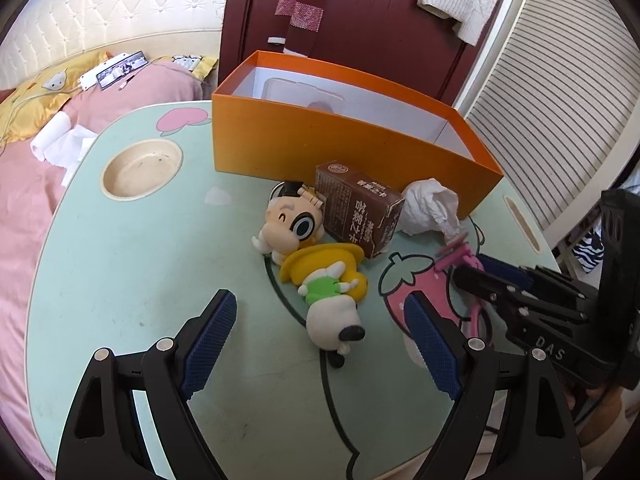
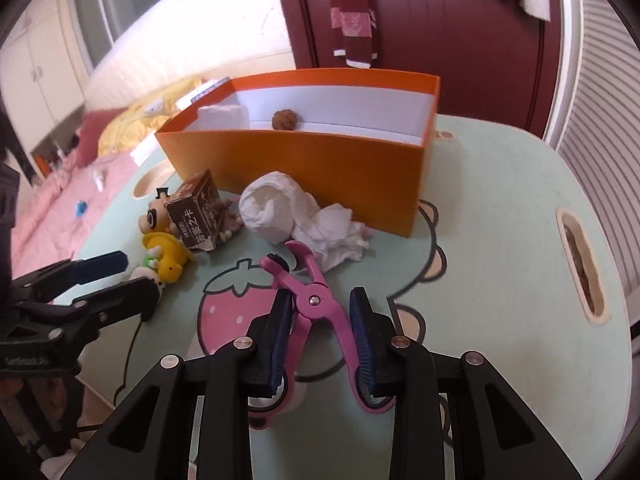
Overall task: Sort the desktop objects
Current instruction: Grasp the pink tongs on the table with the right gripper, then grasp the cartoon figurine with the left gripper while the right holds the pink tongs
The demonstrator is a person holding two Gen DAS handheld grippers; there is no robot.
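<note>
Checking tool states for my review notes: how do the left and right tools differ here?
The left tool stands wide open with nothing between its pads; the right tool has narrowed onto the pink clamp's handles. The left hangs above the toy figurine; the right is at the strawberry print. Both have blue pads.

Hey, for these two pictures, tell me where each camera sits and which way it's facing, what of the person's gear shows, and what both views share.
Left wrist view: rides the left gripper, looking down across the table at the toy figure; its wide-apart fingers and the right gripper show.
Right wrist view: rides the right gripper, looking down at the pink clamp between its pads; the left gripper shows.
Shared: orange box, brown carton, crumpled tissue.
</note>
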